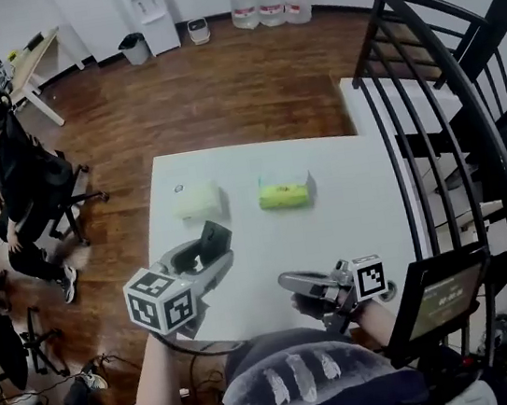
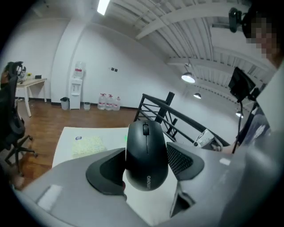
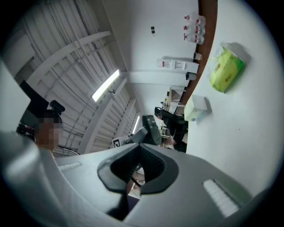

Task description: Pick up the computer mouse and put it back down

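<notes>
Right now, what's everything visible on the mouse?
The computer mouse is matte black plastic with a smooth rounded shell, a scroll wheel between two buttons and pale Lenovo print near its rear. The left gripper clamps its sides between dark pads, nose pointing away, clear above the white table. No cable shows.

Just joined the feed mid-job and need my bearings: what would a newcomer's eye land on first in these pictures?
First, the black computer mouse, clamped between the pads of the left claw and held above the near left part of the white table. Next, the bright green packet lying beside a pale packet farther across the table. The right claw is shut and empty by the table's near edge.
</notes>
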A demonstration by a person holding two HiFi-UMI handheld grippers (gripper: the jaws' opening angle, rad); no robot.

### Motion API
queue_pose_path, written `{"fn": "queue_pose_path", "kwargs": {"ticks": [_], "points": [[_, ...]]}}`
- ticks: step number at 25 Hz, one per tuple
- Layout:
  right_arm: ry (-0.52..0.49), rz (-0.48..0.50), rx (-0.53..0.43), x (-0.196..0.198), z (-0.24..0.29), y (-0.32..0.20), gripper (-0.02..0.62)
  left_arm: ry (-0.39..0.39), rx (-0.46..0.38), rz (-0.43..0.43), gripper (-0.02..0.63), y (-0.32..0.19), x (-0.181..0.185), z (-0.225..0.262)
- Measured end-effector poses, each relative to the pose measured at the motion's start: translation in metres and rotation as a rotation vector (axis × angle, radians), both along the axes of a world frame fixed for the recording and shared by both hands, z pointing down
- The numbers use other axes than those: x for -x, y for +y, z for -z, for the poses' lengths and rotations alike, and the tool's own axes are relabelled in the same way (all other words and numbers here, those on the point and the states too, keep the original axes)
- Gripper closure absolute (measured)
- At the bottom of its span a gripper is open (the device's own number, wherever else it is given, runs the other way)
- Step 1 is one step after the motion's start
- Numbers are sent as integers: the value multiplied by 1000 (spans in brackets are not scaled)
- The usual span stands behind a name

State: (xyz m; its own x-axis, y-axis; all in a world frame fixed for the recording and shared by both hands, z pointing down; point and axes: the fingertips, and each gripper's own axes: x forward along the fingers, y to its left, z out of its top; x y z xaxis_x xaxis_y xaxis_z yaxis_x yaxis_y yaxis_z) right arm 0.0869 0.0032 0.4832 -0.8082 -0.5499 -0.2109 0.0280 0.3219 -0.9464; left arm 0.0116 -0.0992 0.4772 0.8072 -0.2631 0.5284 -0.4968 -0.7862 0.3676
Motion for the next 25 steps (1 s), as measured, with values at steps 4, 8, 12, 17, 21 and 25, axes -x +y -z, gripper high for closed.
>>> {"fn": "queue_pose_path", "kwargs": {"ticks": [4,8,12,17,21,25], "points": [[-10,22,2,-5,5,9,591,100,-24,10,299,23,-3,42],[-24,48,19,-4,0,16,591,148,-53,37,299,41,4,64],[-8,63,13,24,4,24,591,209,-84,39,299,60,34,88],[12,50,2,57,15,14,591,307,-149,19,298,73,69,129],[12,45,-7,90,20,10,591,343,-205,-20,298,83,96,153],[14,49,-6,105,18,11,591,385,-227,-12,298,88,110,159]]}}
